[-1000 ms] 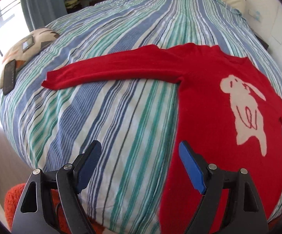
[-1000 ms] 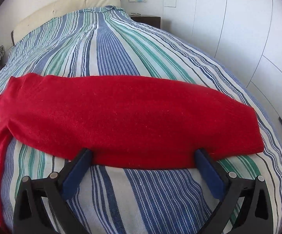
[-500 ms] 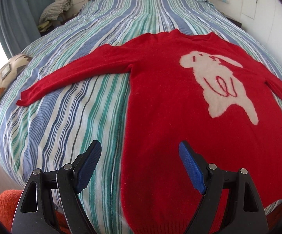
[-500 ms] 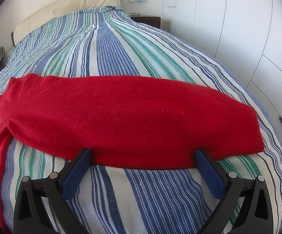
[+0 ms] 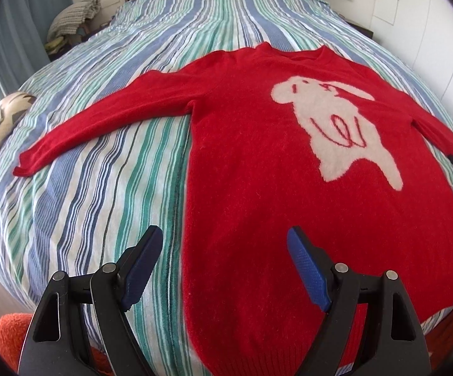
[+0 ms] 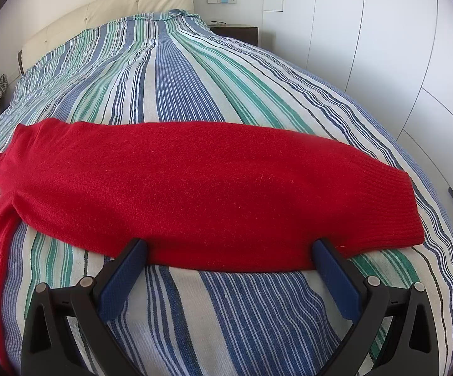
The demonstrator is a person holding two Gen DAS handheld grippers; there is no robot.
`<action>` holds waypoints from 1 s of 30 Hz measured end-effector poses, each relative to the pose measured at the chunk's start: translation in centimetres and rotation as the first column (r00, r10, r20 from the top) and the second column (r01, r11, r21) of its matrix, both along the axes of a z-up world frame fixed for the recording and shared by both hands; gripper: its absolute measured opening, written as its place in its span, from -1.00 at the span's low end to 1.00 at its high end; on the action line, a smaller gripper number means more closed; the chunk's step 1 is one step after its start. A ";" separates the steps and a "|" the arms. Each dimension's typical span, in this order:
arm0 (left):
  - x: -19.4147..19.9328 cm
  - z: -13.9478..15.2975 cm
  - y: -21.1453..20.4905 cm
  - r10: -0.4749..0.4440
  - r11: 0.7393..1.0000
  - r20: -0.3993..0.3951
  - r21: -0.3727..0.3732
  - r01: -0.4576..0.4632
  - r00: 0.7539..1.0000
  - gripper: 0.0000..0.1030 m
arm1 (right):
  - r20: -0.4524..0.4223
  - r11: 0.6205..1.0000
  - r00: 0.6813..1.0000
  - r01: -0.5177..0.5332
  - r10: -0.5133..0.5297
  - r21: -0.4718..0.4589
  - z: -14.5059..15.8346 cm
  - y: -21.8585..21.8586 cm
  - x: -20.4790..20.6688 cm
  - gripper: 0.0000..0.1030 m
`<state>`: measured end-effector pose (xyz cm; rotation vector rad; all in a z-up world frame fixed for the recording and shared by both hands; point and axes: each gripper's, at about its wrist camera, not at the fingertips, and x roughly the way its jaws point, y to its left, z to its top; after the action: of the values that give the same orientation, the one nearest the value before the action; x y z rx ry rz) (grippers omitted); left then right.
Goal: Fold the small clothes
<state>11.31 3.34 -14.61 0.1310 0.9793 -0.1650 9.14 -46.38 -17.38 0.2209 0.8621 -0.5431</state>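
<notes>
Swinging rightward since a second ago, the left gripper came to hover over the hem side of the red knitted sweater with a cream animal motif, jaws spread and empty. That sweater lay flat, sleeves out, on the blue-green striped bedspread. Meanwhile the right gripper stayed put, released, straddling the sleeve's near edge

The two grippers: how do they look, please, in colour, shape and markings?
Both look alike. The left gripper and the right gripper have black plastic frames with triangular cut-outs and round silver rivets. Their fingers are flat pads covered in blue, finely textured material. No cables, sleeves or printed markings show on them.
</notes>
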 end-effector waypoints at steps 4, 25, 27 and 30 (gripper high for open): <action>0.1 -0.3 0.2 0.003 1.000 -0.017 0.000 -0.003 1.000 0.62 | 0.000 1.000 1.000 0.000 0.000 0.000 0.0 0.0 0.0 1.00; 1.2 -0.8 2.2 0.096 0.995 -0.049 -0.013 -0.097 0.994 0.62 | 0.000 1.000 1.000 0.000 0.000 0.000 0.0 -0.1 -0.1 1.00; 1.3 -0.9 2.6 0.114 0.993 -0.044 -0.009 -0.115 0.992 0.62 | 0.000 1.000 1.000 0.000 0.000 0.000 0.0 0.0 0.0 1.00; 1.4 -1.0 3.7 0.158 0.987 -0.038 -0.006 -0.158 0.987 0.62 | 0.000 1.000 1.000 0.000 0.000 0.000 0.0 0.0 0.0 1.00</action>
<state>12.71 6.99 -15.57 0.0422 1.0217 -0.0265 9.11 -46.41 -17.39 0.2211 0.8619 -0.5430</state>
